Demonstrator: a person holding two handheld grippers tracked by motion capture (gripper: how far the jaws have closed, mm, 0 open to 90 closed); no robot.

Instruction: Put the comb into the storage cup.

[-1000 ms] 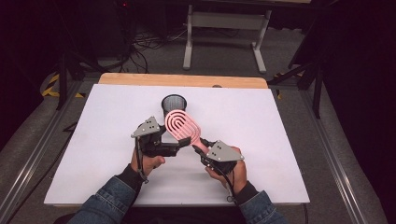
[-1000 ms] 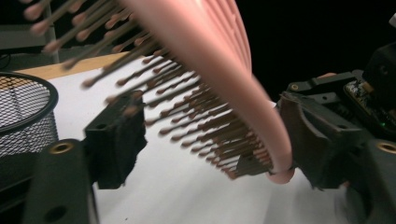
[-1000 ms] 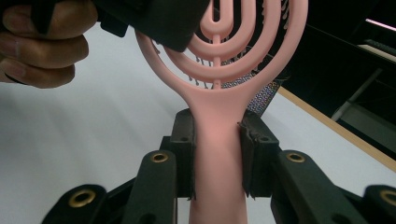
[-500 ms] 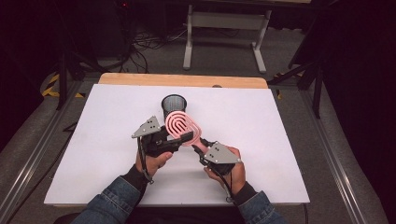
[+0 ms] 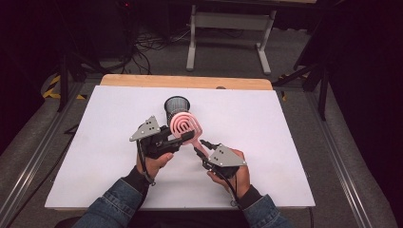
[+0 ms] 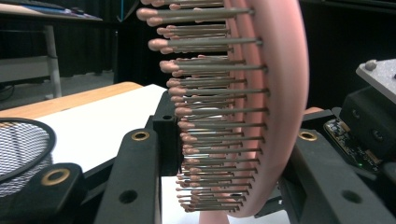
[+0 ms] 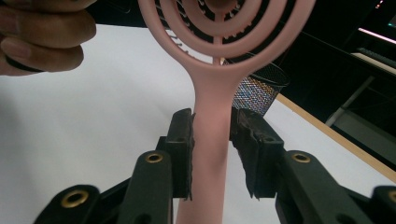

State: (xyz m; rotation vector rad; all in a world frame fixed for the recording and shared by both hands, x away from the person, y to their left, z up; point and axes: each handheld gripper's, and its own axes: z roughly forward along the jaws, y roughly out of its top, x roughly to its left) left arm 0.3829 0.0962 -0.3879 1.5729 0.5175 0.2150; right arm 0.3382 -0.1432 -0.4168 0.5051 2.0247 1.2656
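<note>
A pink hairbrush with a ringed, open head is held above the white table between both grippers. My left gripper is shut on the head: in the left gripper view the bristles press toward one jaw and the pink back lies against the other. My right gripper is closed on the handle, with its pads on either side. A black mesh cup stands upright just beyond the brush, also visible as the mesh cup and the mesh cup.
A white sheet covers the table, and a wooden edge runs along the far side. Fingers of the person's left hand show at the top left of the right gripper view. A metal stand and cables lie on the floor beyond.
Little has changed. The brush head and left gripper wavered slightly left and back, and the right gripper stayed at the handle.
</note>
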